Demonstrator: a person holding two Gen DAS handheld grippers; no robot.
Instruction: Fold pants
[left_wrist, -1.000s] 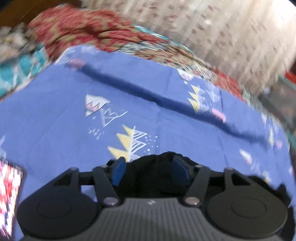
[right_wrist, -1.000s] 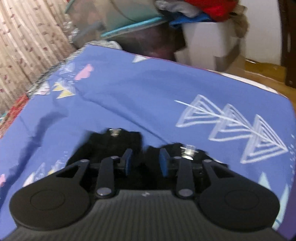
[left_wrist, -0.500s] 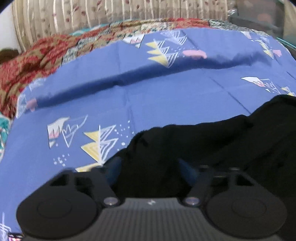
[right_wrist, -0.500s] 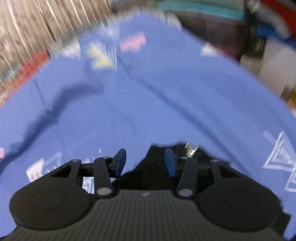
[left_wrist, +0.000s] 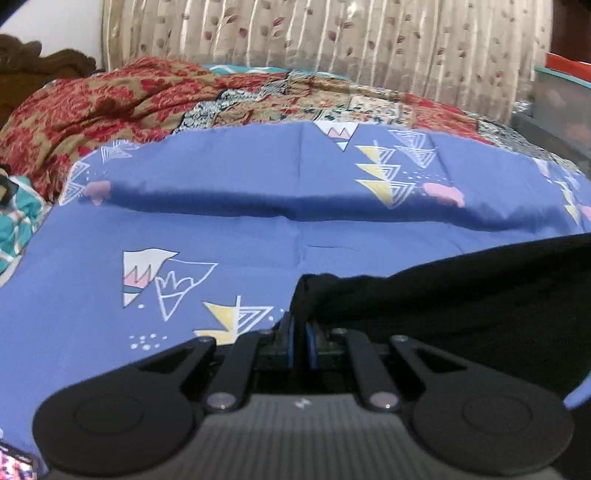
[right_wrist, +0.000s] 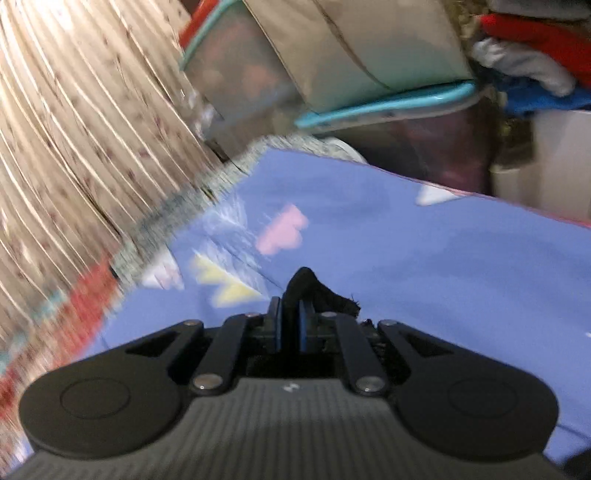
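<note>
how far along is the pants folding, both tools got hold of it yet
Done: both grips look set. The left tool is shut on an edge of the black pants, and the right tool pinches a bunched bit of the same black fabric. In hand: the cloth is held over the blue sheet. Left: no finished fold shows; the carry-over, laying flat and later folds remain.

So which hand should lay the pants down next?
Probably the left gripper: its fingers pinch the black pants just above the blue sheet. The right gripper pinches only a small bunch.
</note>
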